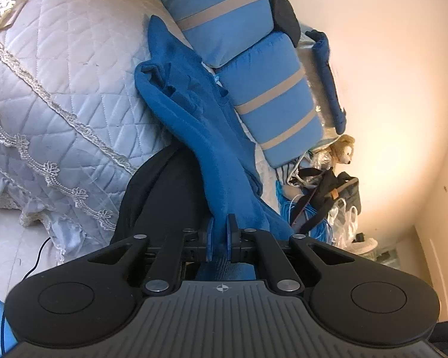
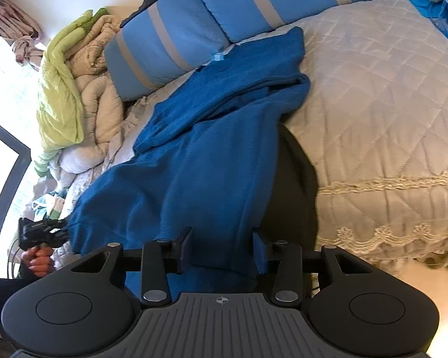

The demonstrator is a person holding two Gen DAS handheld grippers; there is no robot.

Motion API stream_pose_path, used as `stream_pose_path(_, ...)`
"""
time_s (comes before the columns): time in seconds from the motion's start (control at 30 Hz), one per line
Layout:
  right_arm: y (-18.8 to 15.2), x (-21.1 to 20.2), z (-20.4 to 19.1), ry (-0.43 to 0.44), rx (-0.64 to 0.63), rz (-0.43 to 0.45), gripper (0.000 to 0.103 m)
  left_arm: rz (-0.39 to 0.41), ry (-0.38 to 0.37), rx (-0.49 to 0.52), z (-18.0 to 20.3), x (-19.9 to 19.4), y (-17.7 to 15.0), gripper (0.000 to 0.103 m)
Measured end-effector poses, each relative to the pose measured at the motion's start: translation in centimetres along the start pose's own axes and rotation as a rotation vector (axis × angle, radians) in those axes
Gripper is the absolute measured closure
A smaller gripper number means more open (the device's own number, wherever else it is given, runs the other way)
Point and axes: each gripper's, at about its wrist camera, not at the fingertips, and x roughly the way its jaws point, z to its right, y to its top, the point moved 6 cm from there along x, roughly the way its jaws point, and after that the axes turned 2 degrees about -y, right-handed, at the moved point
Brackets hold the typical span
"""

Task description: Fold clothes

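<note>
Left wrist view: the left gripper [image 1: 220, 240] is clamped on a bunched edge of the blue garment [image 1: 194, 113], which trails across the quilted bedspread [image 1: 59, 74]. Right wrist view: the right gripper [image 2: 222, 250] stands partly apart over the garment's near edge, its 2 pads not pressing the cloth, beside 2 striped pillows [image 2: 164, 47].

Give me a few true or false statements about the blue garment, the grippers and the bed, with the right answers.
1. The left gripper is shut on the blue garment. True.
2. The right gripper grips the garment firmly. False: its jaws stand apart over the cloth, not pressing it.
3. The garment lies on a quilted bedspread. True.
4. The striped pillows are red. False: they are blue with grey stripes.
5. A stuffed bear sits by the wall. True.
</note>
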Motion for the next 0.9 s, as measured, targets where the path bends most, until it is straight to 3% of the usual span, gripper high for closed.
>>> stream_pose_path(0.23, 0.3, 0.5, -1.2, -0.019, 0.005, -0.014, 0.059, 0.002, -0.010, -0.008, -0.2, 0.1, -0.1, 0.089)
stream_pose_path(0.4, 0.4, 0.6, -0.8, -0.051, 0.036, -0.017, 0.084, 0.008, -0.023, -0.017, -0.2, 0.0, -0.1, 0.076)
stream_pose_path(0.6, 0.5, 1.2, -1.4, -0.136, 0.042, -0.036, 0.081, 0.017, -0.035, -0.026, -0.3, -0.1, -0.1, 0.076)
stream_pose_path(0.83, 0.4, 1.9, -3.5, -0.274, -0.075, -0.053, 0.078, 0.022, -0.040, -0.030, -0.4, -0.2, -0.1, 0.076)
stream_pose_path(0.9, 0.3, 2.0, -4.1, -0.309, -0.117, -0.053, 0.086, 0.023, -0.041, -0.032, -0.5, -0.2, -0.1, 0.076)
